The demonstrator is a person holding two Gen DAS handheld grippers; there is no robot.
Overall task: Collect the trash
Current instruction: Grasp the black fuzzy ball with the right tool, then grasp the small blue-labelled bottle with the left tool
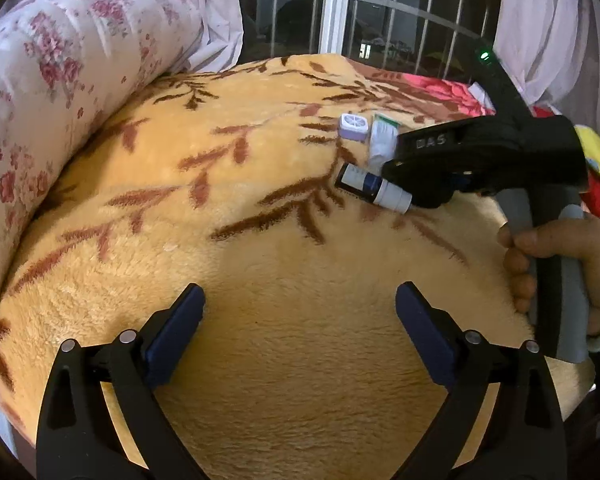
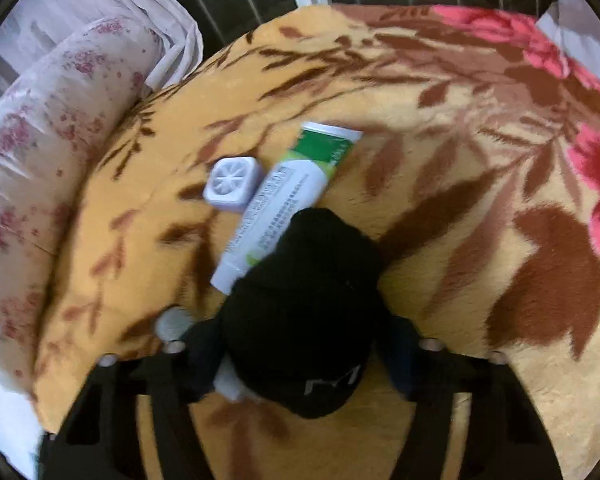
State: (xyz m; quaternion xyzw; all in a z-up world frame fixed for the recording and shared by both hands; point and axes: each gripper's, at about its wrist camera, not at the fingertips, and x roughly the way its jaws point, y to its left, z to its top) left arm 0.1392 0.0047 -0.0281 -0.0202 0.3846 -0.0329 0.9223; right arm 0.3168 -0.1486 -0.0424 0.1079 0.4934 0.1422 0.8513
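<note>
Your right gripper (image 2: 300,364) has its jaws narrow around the dark blue white-capped bottle (image 1: 364,182) on the bed's orange plush blanket (image 1: 260,280), can't tell if they're gripping, so squeeze mid-body before lifting; left gripper (image 1: 300,320) jaws wide, empty.

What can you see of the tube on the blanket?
The tube is a soft white squeeze tube with a green band at its flat crimped end and small print along its body. It lies flat on the blanket, crimp pointing toward the window. The small lilac box sits right beside it, seemingly touching. A black object hides its cap end.
</note>
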